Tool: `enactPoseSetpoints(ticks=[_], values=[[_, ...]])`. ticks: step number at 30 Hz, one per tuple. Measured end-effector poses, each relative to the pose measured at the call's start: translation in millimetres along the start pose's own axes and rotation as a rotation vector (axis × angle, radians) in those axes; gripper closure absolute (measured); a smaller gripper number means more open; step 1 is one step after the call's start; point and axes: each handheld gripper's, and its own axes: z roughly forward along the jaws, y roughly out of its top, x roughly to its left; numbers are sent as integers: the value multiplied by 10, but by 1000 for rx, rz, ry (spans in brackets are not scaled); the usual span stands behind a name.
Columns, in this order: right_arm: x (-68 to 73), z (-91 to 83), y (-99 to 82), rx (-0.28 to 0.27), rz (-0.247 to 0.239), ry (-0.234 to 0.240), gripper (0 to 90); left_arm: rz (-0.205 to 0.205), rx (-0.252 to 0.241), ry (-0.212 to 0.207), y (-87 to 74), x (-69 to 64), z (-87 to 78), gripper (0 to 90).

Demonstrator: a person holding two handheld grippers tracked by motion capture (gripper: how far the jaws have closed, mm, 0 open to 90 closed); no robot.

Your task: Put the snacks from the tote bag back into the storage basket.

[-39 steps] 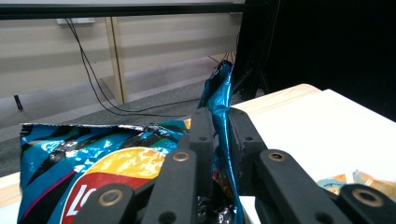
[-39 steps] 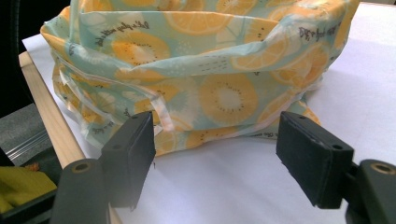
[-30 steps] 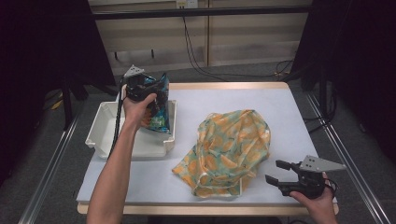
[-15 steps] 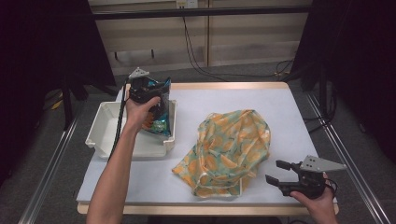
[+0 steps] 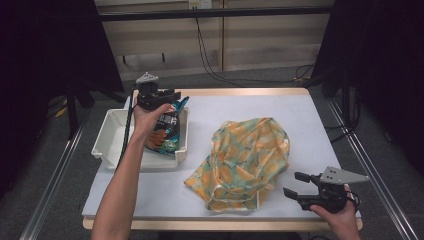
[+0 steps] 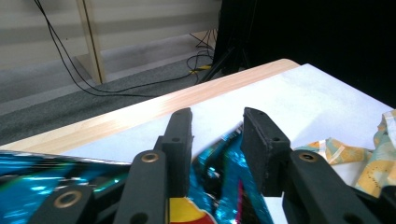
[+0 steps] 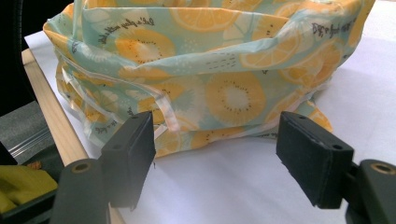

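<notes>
The left gripper [image 5: 170, 95] hangs over the far right corner of the white tray [image 5: 107, 142], and its jaws have just been opening: in the left gripper view they stand apart with a clear gap, the crinkled top edge of the blue snack bag [image 6: 224, 172] lying low between them, and the pads do not press on it. The bag stands tilted in the tray, leaning against the tray's right wall, with the person's left hand [image 5: 147, 115] in front of it in the high view. The tray sits at the left of the white-topped table [image 5: 250, 102]. To its right, well apart from the bag, lies a crumpled fabric bag with an orange-slice print [image 5: 245, 160], spread across the middle of the table toward the near edge. The right gripper [image 5: 296, 185] is held level near the table's front right corner, its jaws wide apart and pointing at the fabric bag; in the right gripper view [image 7: 217, 163] the cloth lies just beyond the pads, untouched by them.
</notes>
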Motion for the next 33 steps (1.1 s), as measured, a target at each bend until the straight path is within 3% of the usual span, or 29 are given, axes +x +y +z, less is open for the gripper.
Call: enactPoseSetpoints(ticks=[5, 10, 15, 18, 23, 29, 33], values=[[5, 6, 2, 1, -5, 4, 279, -5, -6, -17, 2, -18, -43, 596], [5, 2, -1, 2, -1, -1, 279, 37, -20, -69, 17, -122, -191, 598], [11, -2, 0, 1, -3, -1, 279, 84, -33, -89, -43, -196, -404, 667], [15, 7, 0, 2, -6, 2, 279, 99, -27, -88, -103, -221, -532, 767], [44, 17, -2, 6, -7, 1, 277, 110, -25, -101, -227, -292, -752, 900], [34, 7, -1, 1, -8, -2, 277, 119, 12, -102, -456, -322, -905, 900], [35, 3, -3, 1, -8, -4, 277, 120, 68, -91, -669, -287, -964, 900]])
